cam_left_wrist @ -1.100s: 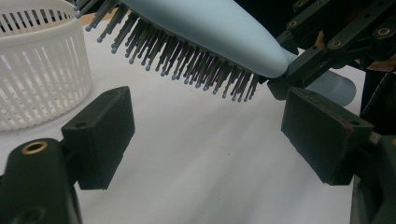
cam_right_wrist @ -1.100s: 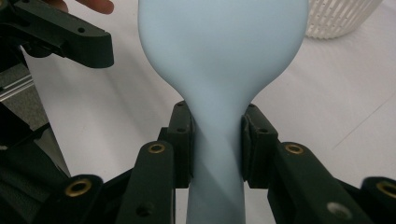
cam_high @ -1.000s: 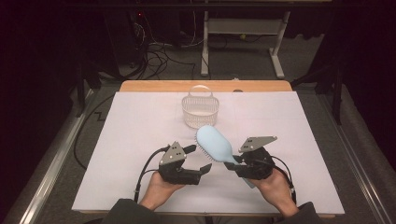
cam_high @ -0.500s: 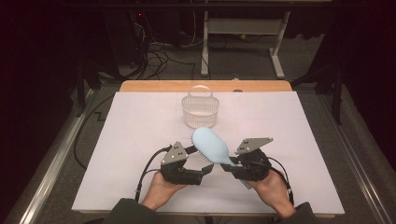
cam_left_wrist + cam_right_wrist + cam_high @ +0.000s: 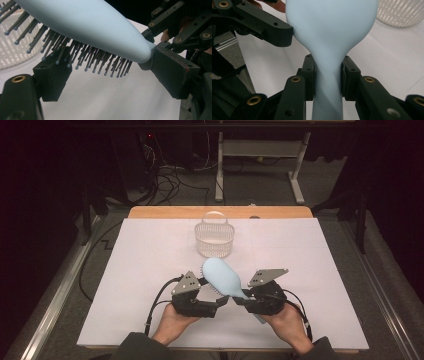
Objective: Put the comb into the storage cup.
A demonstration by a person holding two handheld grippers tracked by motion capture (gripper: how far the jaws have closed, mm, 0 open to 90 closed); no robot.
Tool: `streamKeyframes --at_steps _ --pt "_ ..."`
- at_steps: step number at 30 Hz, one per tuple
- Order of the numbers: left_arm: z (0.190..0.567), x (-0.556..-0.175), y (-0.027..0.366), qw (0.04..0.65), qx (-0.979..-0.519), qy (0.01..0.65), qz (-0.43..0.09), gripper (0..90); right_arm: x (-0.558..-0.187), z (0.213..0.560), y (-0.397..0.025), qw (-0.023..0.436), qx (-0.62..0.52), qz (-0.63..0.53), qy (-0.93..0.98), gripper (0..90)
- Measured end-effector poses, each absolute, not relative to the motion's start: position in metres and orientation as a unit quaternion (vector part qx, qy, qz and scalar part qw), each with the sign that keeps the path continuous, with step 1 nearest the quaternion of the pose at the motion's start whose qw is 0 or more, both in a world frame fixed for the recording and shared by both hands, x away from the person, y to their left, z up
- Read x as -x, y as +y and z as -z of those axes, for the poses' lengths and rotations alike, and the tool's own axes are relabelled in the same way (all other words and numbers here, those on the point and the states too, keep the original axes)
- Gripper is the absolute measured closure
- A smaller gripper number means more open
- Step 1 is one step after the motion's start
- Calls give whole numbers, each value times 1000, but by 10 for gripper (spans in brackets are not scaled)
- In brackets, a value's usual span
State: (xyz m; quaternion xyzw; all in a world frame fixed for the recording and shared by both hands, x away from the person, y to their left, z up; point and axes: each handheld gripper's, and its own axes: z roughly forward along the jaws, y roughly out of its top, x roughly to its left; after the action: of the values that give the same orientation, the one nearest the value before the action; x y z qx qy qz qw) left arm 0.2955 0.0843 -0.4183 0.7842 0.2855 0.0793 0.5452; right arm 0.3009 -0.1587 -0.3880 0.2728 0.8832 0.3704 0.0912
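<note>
A light blue hairbrush [image 5: 222, 277] hangs over the white table cover, bristles down, its head pointing toward the basket. My right gripper [image 5: 241, 301] is shut on its handle; in the right gripper view both pads clamp the narrow neck [image 5: 328, 75]. My left gripper [image 5: 219, 302] is open right beside it. In the left gripper view the brush head [image 5: 87, 27] runs across the wide gap. One left fingertip [image 5: 52, 75] sits under the bristles and the other [image 5: 172, 72] touches the neck. A left jaw also rests against the side of the brush head in the right gripper view.
A small white plastic basket [image 5: 214, 237] with a handle stands upright on the cover just beyond the brush, also seen as the basket [image 5: 402, 12]. The wooden table edge [image 5: 220, 212] lies behind it, with cables and a stand on the dark floor past it.
The two grippers have drawn closer together. The brush head has swung left, so it now lies over the left gripper's jaws.
</note>
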Motion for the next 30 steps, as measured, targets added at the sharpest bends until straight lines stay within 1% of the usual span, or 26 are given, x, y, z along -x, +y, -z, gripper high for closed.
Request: streamKeyframes --at_steps 13,30 --pt "415 -294 85 549 -781 287 -85 167 -299 390 -147 89 -264 -365 888 706" --pt "413 -294 89 550 -779 289 -87 172 -295 391 -129 97 -241 -358 897 707"
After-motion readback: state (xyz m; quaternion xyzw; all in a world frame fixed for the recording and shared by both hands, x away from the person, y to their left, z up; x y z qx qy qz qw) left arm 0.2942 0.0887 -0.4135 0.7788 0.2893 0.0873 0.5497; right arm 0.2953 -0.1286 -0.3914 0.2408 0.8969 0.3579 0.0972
